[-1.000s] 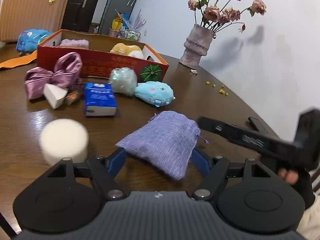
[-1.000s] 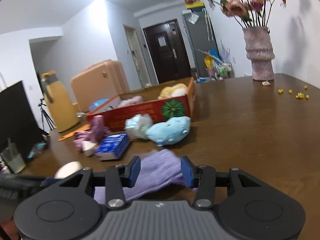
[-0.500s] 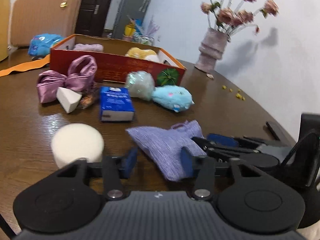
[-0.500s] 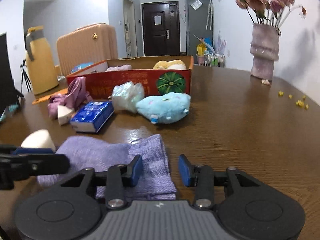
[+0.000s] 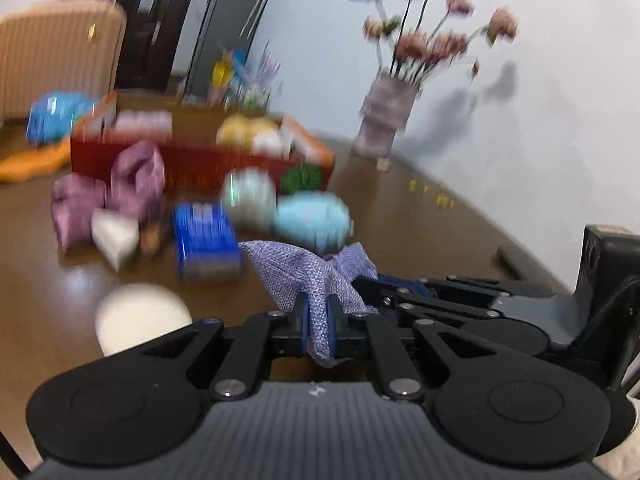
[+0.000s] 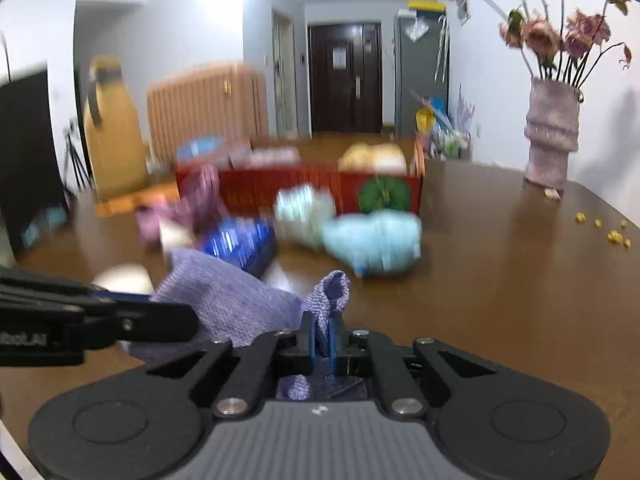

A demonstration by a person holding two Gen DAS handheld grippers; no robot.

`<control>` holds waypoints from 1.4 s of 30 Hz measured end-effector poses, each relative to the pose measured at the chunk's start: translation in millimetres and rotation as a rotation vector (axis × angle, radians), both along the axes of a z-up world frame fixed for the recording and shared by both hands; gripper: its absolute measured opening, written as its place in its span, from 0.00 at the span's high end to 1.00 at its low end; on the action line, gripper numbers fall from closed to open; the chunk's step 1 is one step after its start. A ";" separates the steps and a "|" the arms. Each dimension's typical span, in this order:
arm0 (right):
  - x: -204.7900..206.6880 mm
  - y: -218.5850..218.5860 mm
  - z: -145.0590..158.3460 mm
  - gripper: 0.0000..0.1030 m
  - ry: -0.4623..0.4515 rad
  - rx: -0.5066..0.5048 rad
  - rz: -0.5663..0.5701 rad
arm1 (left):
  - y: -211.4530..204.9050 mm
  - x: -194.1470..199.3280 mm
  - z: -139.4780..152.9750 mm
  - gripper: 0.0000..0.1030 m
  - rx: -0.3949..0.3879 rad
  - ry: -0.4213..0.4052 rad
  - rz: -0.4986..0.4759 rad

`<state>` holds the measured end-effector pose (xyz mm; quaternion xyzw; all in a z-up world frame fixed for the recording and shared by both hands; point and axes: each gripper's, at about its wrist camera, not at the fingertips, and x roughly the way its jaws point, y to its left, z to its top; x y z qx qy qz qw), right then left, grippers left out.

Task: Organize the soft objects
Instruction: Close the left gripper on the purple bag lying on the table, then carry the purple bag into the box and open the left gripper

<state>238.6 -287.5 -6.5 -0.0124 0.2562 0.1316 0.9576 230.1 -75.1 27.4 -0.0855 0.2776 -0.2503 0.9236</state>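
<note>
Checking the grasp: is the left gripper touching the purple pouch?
Touching. The left wrist view shows the left gripper shut on the purple pouch, fabric pinched between its blue pads.

Both views ride low on the handheld tools, each looking forward and slightly down along its own black fingers across the dark brown wooden table (image 5: 420, 216). The left wrist view sits close behind a lilac woven cloth pouch (image 5: 304, 276) and faces the red open cardboard box (image 5: 192, 164) and the mottled pink ceramic vase (image 5: 384, 120) by the white wall. The right wrist view looks from further right toward the dark door (image 6: 346, 78) — it shares the pouch (image 6: 228, 300), box (image 6: 280, 188) and vase (image 6: 552, 136).
</note>
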 end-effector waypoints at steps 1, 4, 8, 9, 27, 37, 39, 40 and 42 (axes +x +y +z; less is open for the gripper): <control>4.5 0.9 10.9 0.94 -0.023 0.017 0.004 | 7.6 7.8 11.8 0.91 -0.015 -0.031 -0.006; 34.6 7.1 45.2 0.94 -0.066 0.069 0.047 | 33.8 45.1 44.2 0.91 -0.061 -0.062 -0.009; 109.9 30.5 79.4 0.94 -0.070 0.125 0.087 | 63.8 120.9 73.9 0.91 -0.022 -0.063 0.038; 133.4 39.0 84.3 0.94 -0.048 0.143 0.100 | 70.5 142.8 76.7 0.91 0.003 -0.054 0.054; 316.9 153.2 10.9 0.95 0.422 0.050 0.177 | 82.0 249.7 6.8 0.89 0.461 0.022 0.151; 288.5 115.7 56.7 0.71 0.358 0.106 0.128 | 101.4 238.3 50.5 0.74 0.381 0.038 0.203; 270.3 97.4 77.8 0.69 0.297 0.073 0.115 | 107.7 224.0 70.3 0.74 0.349 0.012 0.210; 259.1 83.8 89.4 0.68 0.268 0.062 0.094 | 110.7 216.5 79.3 0.74 0.338 0.000 0.216; 241.5 60.8 105.8 0.62 0.229 0.053 0.059 | 116.3 201.3 94.9 0.69 0.320 -0.027 0.242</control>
